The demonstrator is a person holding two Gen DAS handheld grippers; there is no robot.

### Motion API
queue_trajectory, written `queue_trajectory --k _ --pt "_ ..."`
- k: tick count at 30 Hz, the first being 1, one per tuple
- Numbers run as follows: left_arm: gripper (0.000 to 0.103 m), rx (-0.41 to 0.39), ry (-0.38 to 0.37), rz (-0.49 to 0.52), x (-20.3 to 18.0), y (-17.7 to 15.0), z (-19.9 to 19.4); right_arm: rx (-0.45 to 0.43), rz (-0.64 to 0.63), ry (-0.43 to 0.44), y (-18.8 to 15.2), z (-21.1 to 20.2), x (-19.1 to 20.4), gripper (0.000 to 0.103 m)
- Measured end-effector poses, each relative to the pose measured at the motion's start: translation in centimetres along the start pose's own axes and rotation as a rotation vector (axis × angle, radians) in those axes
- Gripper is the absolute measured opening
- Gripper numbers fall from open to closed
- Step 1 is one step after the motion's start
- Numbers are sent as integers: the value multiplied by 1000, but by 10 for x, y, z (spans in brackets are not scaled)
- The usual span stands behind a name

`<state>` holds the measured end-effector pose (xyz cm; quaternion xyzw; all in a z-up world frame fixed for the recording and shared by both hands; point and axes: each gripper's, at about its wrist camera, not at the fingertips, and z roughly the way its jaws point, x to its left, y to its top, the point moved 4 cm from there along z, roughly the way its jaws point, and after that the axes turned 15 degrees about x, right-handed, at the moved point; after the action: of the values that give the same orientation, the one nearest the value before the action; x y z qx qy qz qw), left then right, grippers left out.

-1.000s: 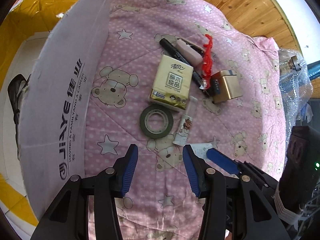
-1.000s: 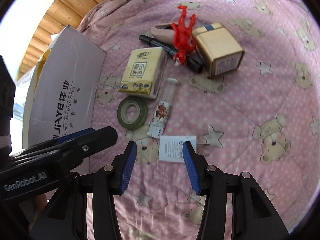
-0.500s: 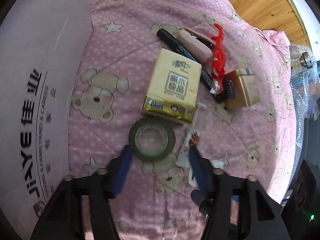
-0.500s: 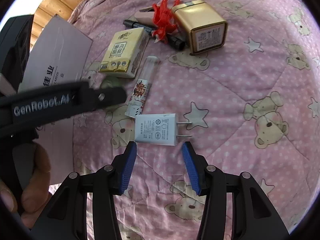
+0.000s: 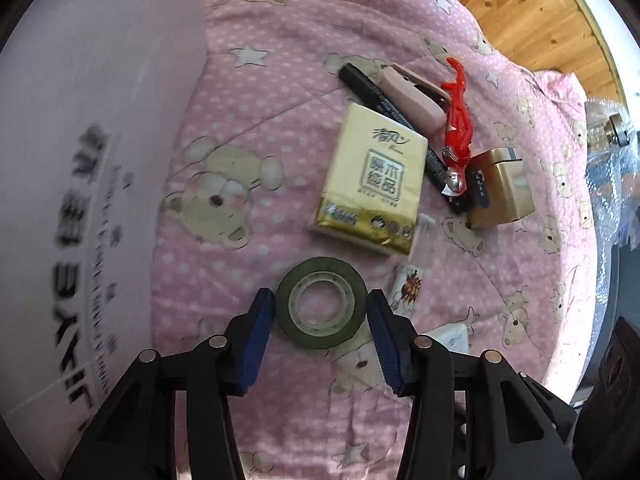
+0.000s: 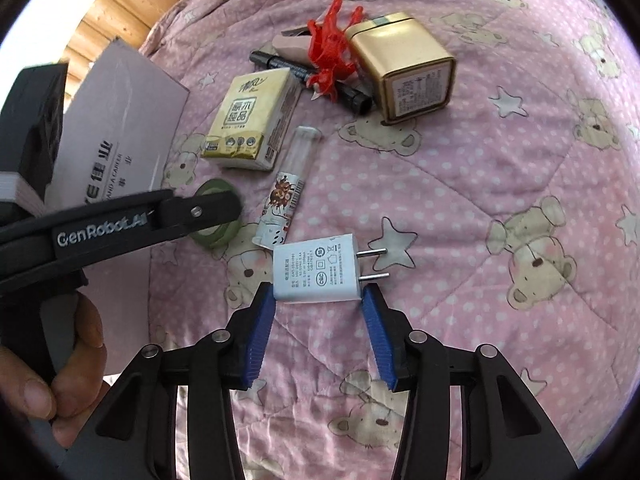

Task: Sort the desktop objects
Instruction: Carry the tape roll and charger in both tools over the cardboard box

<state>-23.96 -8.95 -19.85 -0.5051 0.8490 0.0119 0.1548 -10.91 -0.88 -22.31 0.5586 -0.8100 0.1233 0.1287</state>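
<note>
Both grippers have dropped in since a second ago. Left gripper (image 5: 321, 308) wide open, now straddling the tape roll (image 5: 321, 303); right gripper (image 6: 319, 294) wide open, tips flanking the charger (image 6: 316, 272), which sits at 12 o'clock from the jaws. Neither has closed, so two pickups look imminent. Count, one each: tissue pack (image 6: 251, 120), pen (image 6: 308, 76), red toy (image 6: 330, 48), gold tin (image 6: 404, 68), tube (image 6: 286, 196), pink case (image 5: 412, 98), cardboard box (image 6: 120, 120) at 10 o'clock.
</note>
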Motion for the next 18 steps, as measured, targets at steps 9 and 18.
queue_trajectory --k 9,18 --pt "49 -40 -53 2 -7 -24 -25 -28 -7 28 -4 -16 10 47" --pt "49 -83 -79 1 -12 -34 -51 -43 -5 47 -19 -37 11 46"
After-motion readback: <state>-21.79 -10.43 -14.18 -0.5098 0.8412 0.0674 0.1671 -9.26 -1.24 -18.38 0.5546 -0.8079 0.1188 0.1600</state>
